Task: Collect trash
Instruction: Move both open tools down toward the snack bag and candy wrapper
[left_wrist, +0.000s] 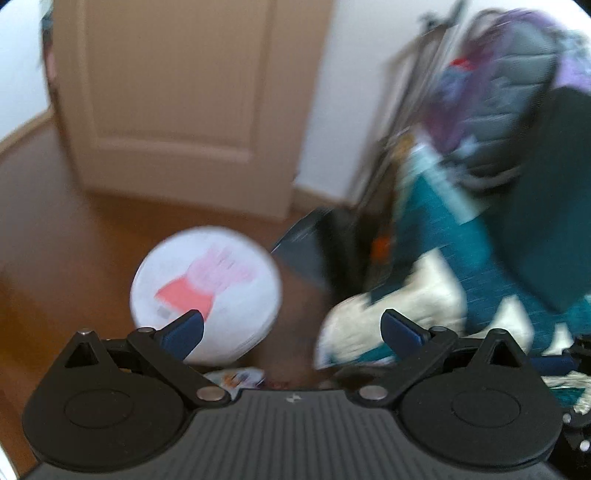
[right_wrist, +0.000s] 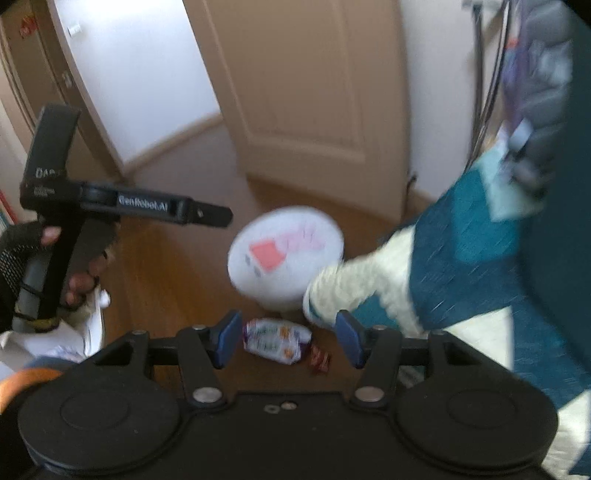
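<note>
On the wooden floor, near a round white tub (right_wrist: 286, 254) with a pink-and-red label, lie a crinkled white snack wrapper (right_wrist: 277, 341) and a small red wrapper (right_wrist: 320, 360). Right claw (right_wrist: 290, 341): blue pads apart, empty, wrapper seen between them below. Left claw (left_wrist: 291, 330): spread fully wide, empty. Right of the tub hangs a quilted teal-and-cream blanket (right_wrist: 461, 258); far behind stands a smooth beige panelled door (right_wrist: 303, 92).

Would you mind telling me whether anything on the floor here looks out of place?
Yes. A crumpled white snack wrapper and a small red wrapper lie loose on the wooden floor, just in front of the white bin rather than in it. A teal and cream blanket trails down beside them.
</note>
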